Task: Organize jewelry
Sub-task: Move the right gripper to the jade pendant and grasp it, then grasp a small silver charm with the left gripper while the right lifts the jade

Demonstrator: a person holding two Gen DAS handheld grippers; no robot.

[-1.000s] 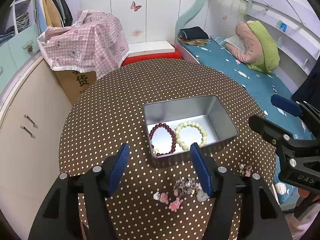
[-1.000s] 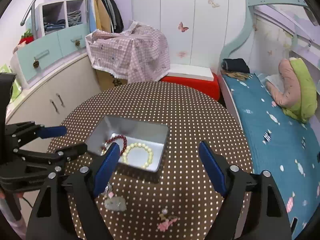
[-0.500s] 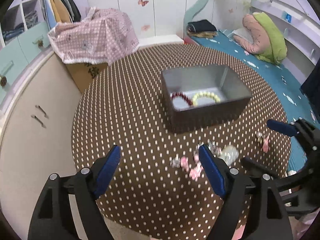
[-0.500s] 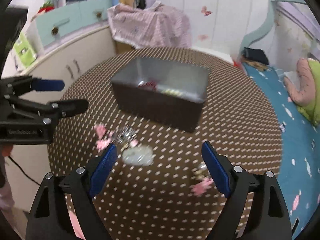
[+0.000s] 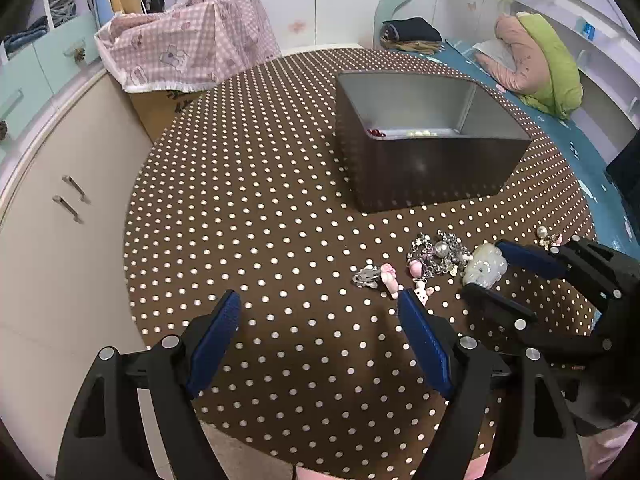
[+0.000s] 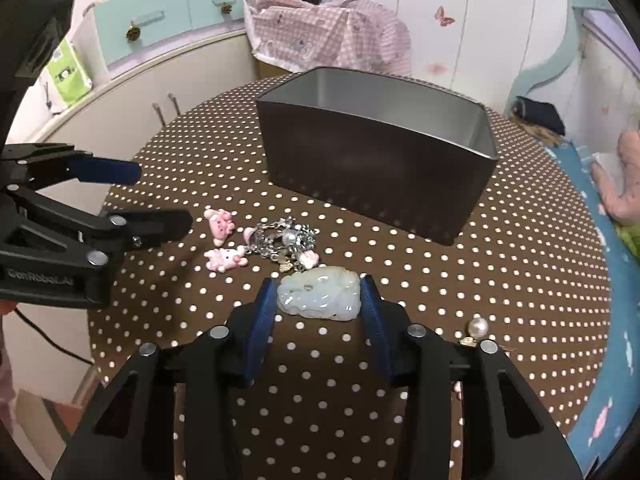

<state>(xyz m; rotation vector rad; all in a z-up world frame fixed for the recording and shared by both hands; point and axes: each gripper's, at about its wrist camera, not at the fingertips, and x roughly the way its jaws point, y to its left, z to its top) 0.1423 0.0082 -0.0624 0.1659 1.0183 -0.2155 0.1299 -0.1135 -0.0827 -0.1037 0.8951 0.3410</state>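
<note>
A pale jade pendant (image 6: 320,297) lies on the dotted table between the blue pads of my right gripper (image 6: 318,294), whose jaws stand close on both sides of it; it also shows in the left wrist view (image 5: 485,269). Behind it lie a silver chain tangle (image 6: 282,240) and pink bunny charms (image 6: 219,222). My left gripper (image 5: 320,320) is open and empty, low over the table's front left. The metal tin (image 5: 428,136) holds a red and a cream bracelet, mostly hidden by its wall.
A pearl earring (image 6: 478,327) lies right of my right gripper. The round table's edge (image 5: 132,264) is near on the left, with cabinets beyond. A bed (image 5: 560,120) is to the right. A pink checked cloth (image 5: 188,48) covers a box behind.
Both grippers dropped low toward the table's front. My right gripper narrowed from wide open and now brackets the jade pendant. The left stayed open.
</note>
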